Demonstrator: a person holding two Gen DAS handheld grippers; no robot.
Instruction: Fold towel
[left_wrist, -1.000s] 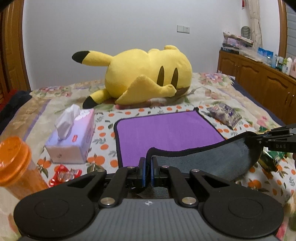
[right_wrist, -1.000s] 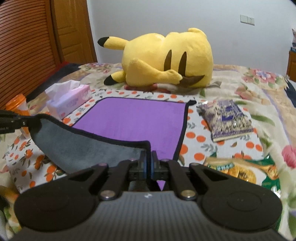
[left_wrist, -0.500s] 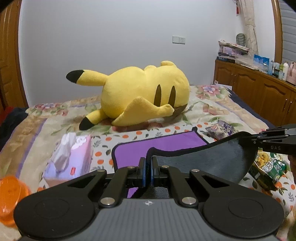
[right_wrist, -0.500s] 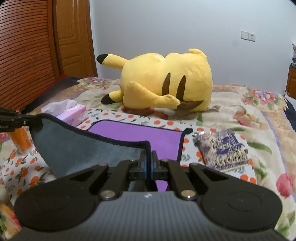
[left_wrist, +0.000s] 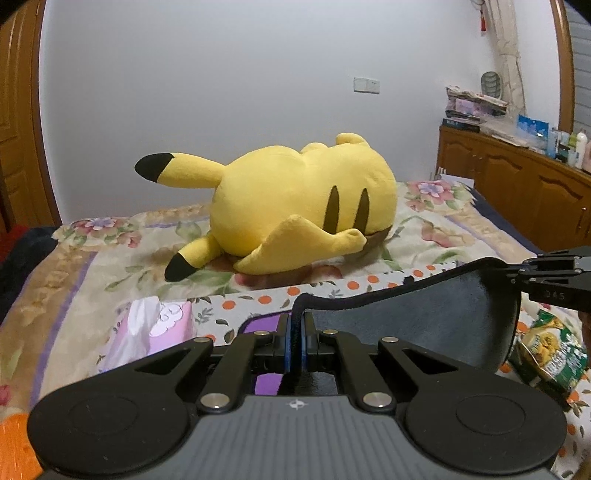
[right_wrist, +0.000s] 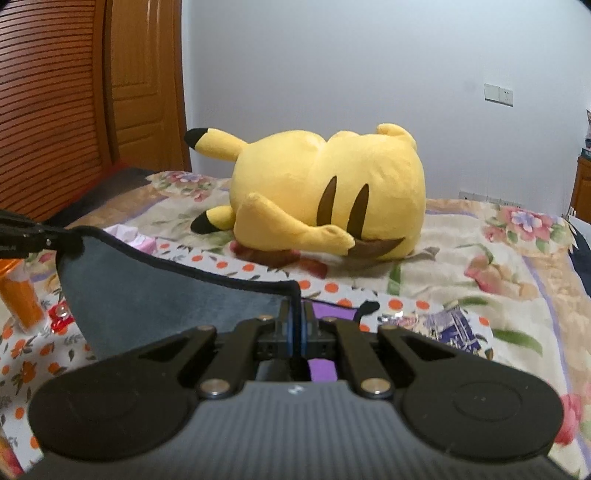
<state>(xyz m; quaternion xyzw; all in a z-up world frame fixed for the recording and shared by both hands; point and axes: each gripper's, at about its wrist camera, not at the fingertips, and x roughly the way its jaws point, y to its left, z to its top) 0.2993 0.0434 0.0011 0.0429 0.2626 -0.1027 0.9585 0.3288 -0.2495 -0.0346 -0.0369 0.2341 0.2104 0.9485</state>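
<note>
Between both grippers: towel (left_wrist: 424, 317) raised, grey side showing | left gripper (left_wrist: 295, 325) clamped on 1 corner | right gripper (right_wrist: 295, 321) clamped on other corner

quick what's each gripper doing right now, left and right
Left gripper: closed, holding a corner of the towel.
Right gripper: closed, holding the towel's other lifted corner.

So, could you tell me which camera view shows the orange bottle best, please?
The right wrist view: the orange bottle stands at the left edge beside the lifted towel. The left wrist view catches only an orange sliver in the bottom-left corner.
</note>
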